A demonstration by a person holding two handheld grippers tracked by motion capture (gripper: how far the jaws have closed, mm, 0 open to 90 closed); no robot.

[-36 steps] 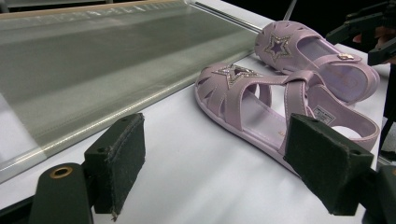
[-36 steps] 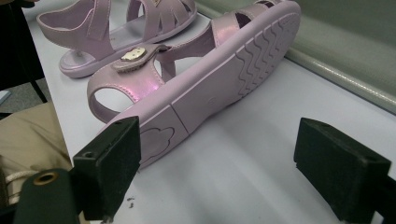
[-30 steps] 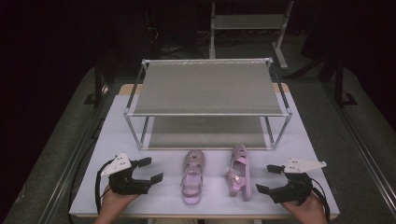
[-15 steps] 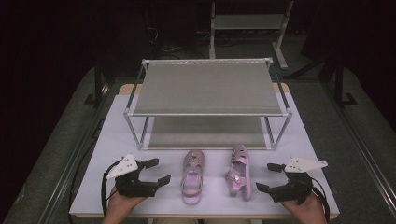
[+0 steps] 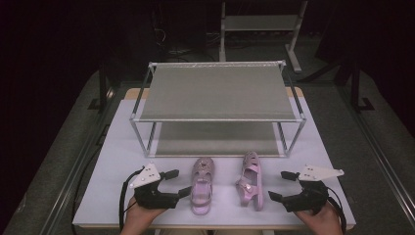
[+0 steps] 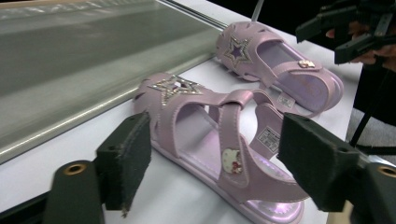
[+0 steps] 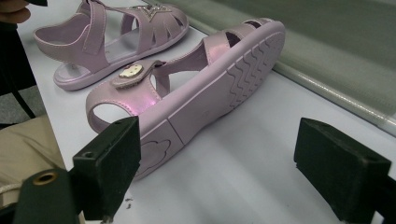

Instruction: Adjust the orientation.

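Looked forward and down from above the near edge of the table [image 5: 122, 147], taking in the shelf rack [image 5: 218, 95]. Rode low and close behind the left gripper [image 6: 215, 158], aimed rightward across two pink sandals [image 6: 219, 149]. Rode equally close on the right gripper [image 7: 217, 158], aimed leftward; shared those sandals and rack edge.

Both hands come in from the near edge, each holding a gripper low and level. The left gripper [image 5: 177, 183] sits in the left hand [image 5: 139, 215], its jaws spread wide and pointing toward the right. The right gripper [image 5: 282, 185] sits in the right hand [image 5: 320, 218], its jaws likewise wide apart, pointing toward the left. Neither pair grips anything.
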